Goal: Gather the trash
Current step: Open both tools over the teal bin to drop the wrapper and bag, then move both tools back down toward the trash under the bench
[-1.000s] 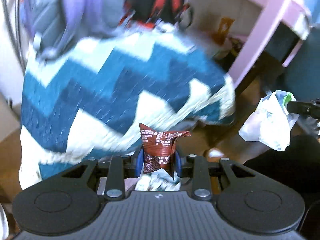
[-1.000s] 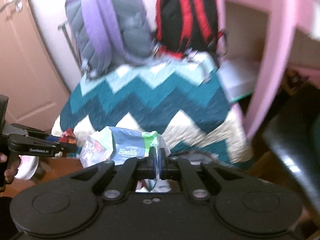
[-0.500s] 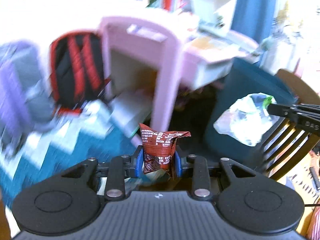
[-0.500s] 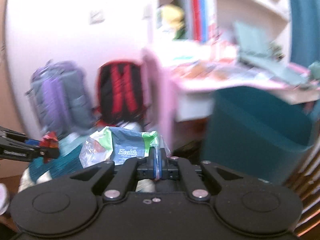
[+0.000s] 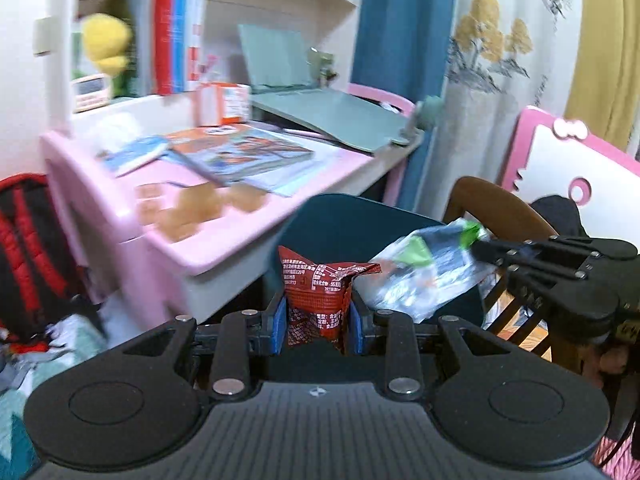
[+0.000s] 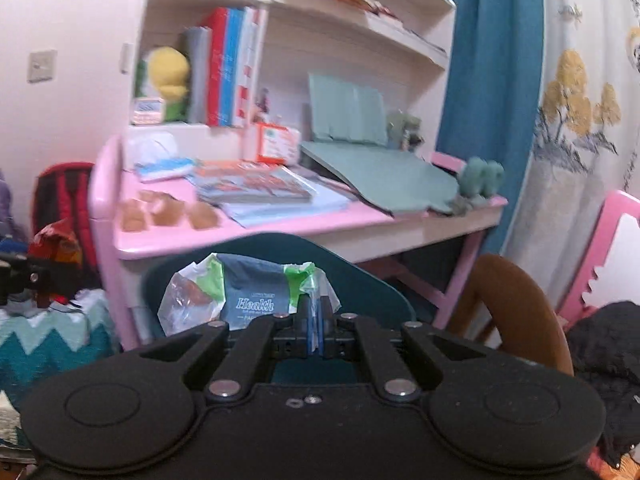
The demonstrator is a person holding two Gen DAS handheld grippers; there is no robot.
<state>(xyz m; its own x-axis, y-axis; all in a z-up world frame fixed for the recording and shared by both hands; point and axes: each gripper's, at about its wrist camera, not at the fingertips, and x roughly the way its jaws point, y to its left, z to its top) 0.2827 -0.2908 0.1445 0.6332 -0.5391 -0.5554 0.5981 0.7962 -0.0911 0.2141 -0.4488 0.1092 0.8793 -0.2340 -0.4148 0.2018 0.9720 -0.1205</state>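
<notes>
Both pieces of trash lifted clear and swung from bed to table side.

Left gripper [image 5: 318,322] is clamped on red snack wrapper [image 5: 320,296]; right gripper [image 6: 314,330] is pinched tight on clear plastic bag [image 6: 240,298]. Zigzag blanket [image 6: 48,340], filling the view a second ago, is now seen low at left; teal chair back [image 6: 360,280] and, farther, pink table [image 6: 280,224] are now faced. Disposal judged next; no bin visible.

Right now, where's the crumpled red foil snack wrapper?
Crumpled red foil snack wrapper sits pinched in the left gripper, centre of the left wrist view, in front of the teal bin, left of the clear plastic bag.
</notes>
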